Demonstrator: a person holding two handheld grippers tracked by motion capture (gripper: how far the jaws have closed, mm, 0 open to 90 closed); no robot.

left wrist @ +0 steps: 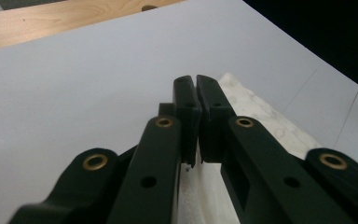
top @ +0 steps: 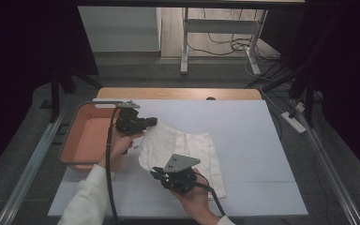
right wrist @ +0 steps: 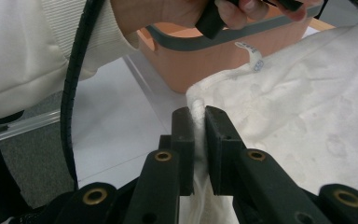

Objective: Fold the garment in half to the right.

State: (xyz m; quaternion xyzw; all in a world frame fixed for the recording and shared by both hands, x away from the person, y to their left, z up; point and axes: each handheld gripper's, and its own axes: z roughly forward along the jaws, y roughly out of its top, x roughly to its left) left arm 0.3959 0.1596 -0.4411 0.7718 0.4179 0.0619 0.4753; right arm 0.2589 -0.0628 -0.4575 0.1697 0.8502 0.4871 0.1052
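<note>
A person is working a white, textured cloth towel [top: 183,152] that is lying partly flattened on the white sheet covering the desk [top: 243,126], just right of a shallow orange plastic bin with a grey rim [top: 82,138]. The left gripper [top: 151,122] is pinching the towel's far left corner, its jaws pressed together with cloth emerging beneath them in the left gripper view [left wrist: 270,126]. The right gripper [top: 157,174] is clenching the near left edge, a fold of fabric sitting between its jaws in the right gripper view [right wrist: 199,114]. Judged from these holds, the thin pinch of fabric could be slipping out if the two grippers are pulling apart unevenly, and the towel would be sagging back into wrinkles. The lifted corner is also lying close to the bin's rim [right wrist: 223,37], so a swing to the left could be snagging the cloth or its small sewn label [right wrist: 256,58] there. Open room is lying to the right and toward the far edge of the sheet, where the surface is bare; the near edge is leaving less margin.
</note>
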